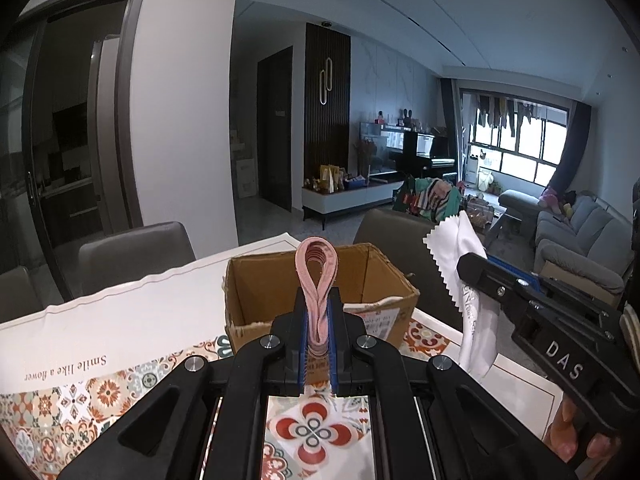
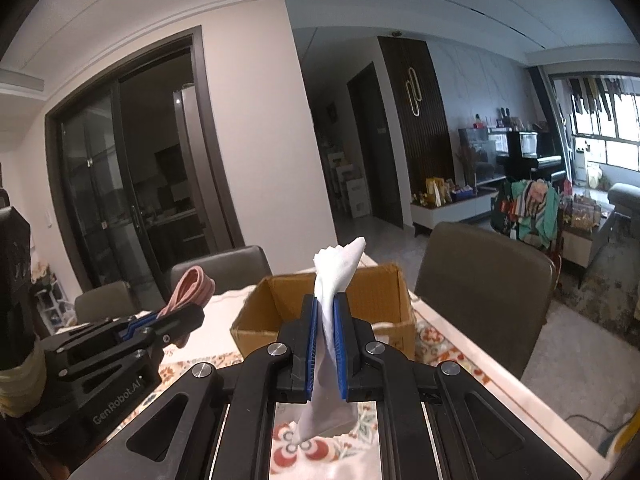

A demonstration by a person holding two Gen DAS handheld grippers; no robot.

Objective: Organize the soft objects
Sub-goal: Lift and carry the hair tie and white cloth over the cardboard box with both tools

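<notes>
Above the tabletop [image 1: 100, 320], my left claw [image 1: 318, 320] is clamped on a bundle of pink bands [image 1: 317, 276], their loop standing upright past the pads. Straight ahead at twelve o'clock sits an open cardboard box [image 1: 256, 284] on the patterned cloth [image 1: 120, 392]. At three o'clock my right claw [image 2: 326, 340] is clamped on a white cloth [image 2: 334, 276] with a zigzag edge; its top corner pokes up and the rest hangs down below the pads. From that claw's view the box lies at twelve o'clock and my left claw at nine. Grey chairs [image 2: 480, 280] stand beyond the tabletop.
</notes>
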